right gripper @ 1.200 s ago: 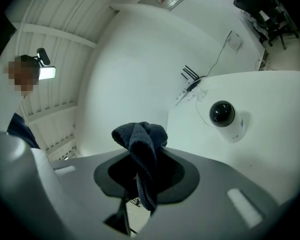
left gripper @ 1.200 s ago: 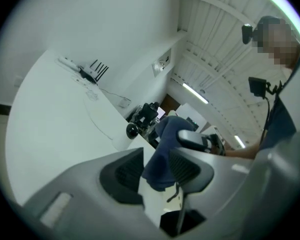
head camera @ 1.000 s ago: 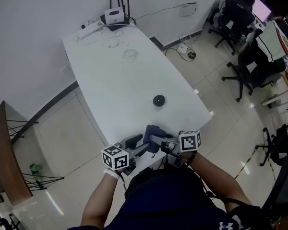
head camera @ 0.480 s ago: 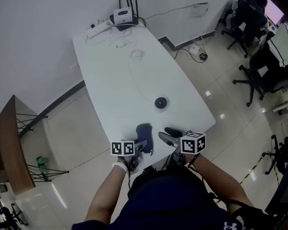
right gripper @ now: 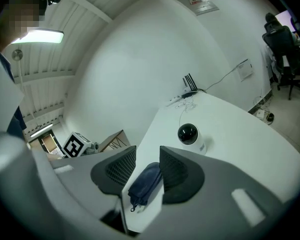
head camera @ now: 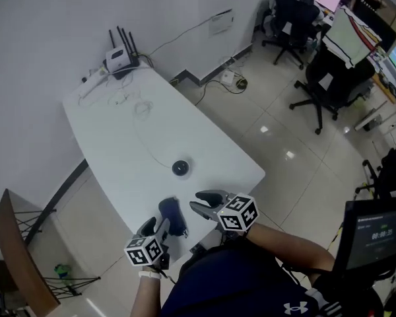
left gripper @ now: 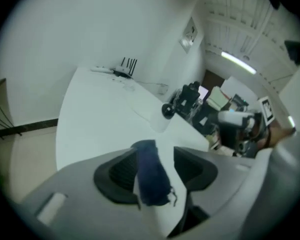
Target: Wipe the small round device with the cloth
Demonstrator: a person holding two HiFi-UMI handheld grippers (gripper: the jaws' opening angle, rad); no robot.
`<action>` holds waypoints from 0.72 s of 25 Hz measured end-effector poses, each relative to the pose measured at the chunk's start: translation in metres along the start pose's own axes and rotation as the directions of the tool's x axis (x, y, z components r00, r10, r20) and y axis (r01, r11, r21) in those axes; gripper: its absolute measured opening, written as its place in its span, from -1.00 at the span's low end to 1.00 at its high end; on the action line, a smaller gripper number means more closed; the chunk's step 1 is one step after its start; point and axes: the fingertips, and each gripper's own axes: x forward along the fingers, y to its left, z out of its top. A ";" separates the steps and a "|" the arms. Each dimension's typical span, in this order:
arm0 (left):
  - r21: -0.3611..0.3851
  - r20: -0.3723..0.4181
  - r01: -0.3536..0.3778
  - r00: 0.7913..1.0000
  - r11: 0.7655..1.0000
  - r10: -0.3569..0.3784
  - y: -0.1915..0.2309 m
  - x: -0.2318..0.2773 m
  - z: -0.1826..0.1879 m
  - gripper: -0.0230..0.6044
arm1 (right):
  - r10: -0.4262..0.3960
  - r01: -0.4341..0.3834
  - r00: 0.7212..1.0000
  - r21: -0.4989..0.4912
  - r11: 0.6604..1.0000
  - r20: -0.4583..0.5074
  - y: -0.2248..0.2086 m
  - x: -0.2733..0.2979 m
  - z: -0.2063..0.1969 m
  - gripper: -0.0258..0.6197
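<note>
Now your left gripper (head camera: 155,226) has just spread its jaws, leaving the cloth (head camera: 173,215) loose on the table (head camera: 119,137) at lower centre; your right gripper (head camera: 200,202) has been narrowing its jaws on nothing, so regrasp before wiping the small round device (head camera: 180,168) just above

White wall (head camera: 46,18), glossy tiled floor (head camera: 297,150), long white table (head camera: 119,144), black office chairs (head camera: 330,78)

A white logo (head camera: 291,307) marks the shirt (head camera: 237,276); the screen (head camera: 376,233)'s digits blur.
</note>
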 end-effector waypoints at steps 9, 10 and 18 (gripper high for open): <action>0.206 0.143 0.239 0.952 0.949 -0.271 -0.131 -0.012 0.043 -0.57 | -0.154 0.182 0.961 -0.107 0.977 0.229 0.004 -0.052 0.046 -0.83; 0.213 0.142 0.251 0.948 0.944 -0.285 -0.140 -0.010 0.042 -0.59 | -0.164 0.198 0.955 -0.118 0.973 0.247 0.005 -0.059 0.049 -0.84; 0.226 0.148 0.250 0.946 0.942 -0.287 -0.167 -0.025 0.026 -0.66 | -0.165 0.222 0.956 -0.235 0.946 0.242 0.032 -0.085 0.042 -0.86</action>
